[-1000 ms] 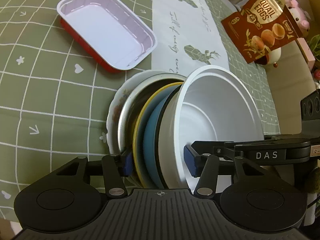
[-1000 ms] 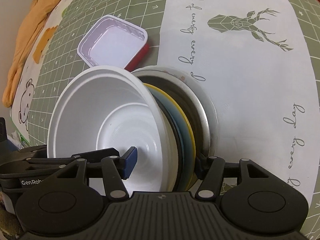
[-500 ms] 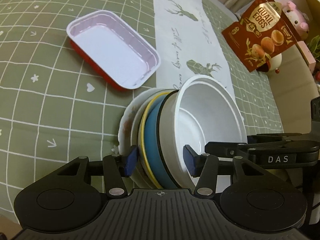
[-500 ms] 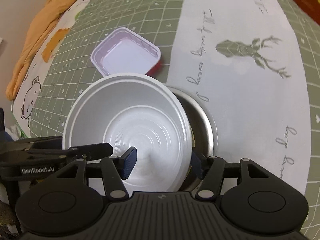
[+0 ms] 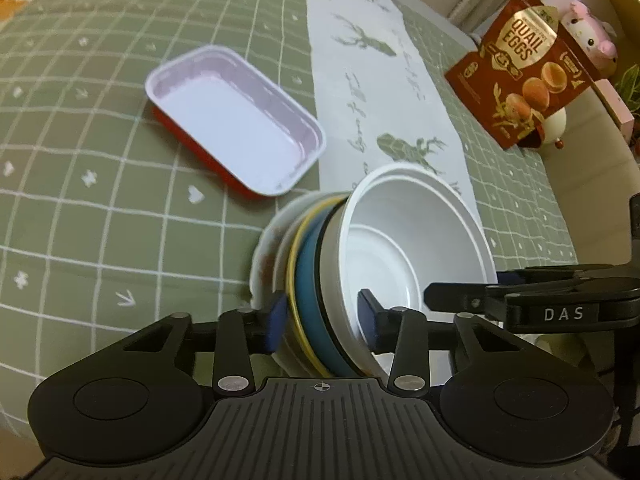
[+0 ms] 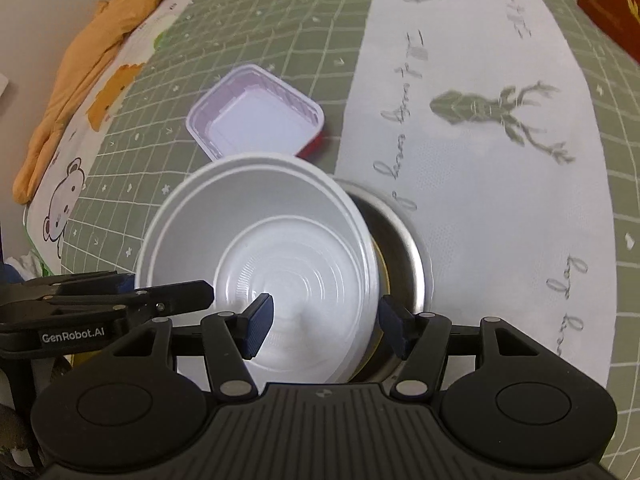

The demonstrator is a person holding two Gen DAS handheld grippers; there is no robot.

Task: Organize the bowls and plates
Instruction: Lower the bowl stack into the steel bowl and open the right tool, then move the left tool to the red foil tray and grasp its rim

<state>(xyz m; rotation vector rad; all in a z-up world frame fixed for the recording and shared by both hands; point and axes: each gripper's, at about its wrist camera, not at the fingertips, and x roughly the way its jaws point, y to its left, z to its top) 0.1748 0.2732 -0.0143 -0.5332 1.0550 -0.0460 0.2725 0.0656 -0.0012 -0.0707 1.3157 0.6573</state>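
Observation:
A stack of dishes is held between both grippers above the table: a white plastic bowl (image 5: 416, 248) on top, then a blue plate (image 5: 310, 280), a yellow-rimmed plate (image 5: 294, 268), a steel plate (image 6: 404, 248) and a white floral plate (image 5: 262, 256). My left gripper (image 5: 322, 320) is shut on one edge of the stack. My right gripper (image 6: 324, 322) is shut on the opposite edge, one pad inside the white bowl (image 6: 280, 272). A red tray with a white inside (image 5: 236, 132) lies on the table beyond; it also shows in the right wrist view (image 6: 256, 120).
The green grid tablecloth (image 5: 80, 184) has a white deer-print runner (image 6: 480, 160) down the middle. A brown quail-eggs box (image 5: 524, 68) stands at the far right. An orange cloth (image 6: 92, 52) and a bear-print mat (image 6: 72, 184) lie at the left.
The stack has been lifted and tilted flatter, so the bowl's inside faces up more. The table and red tray look farther away. Both grippers keep their hold.

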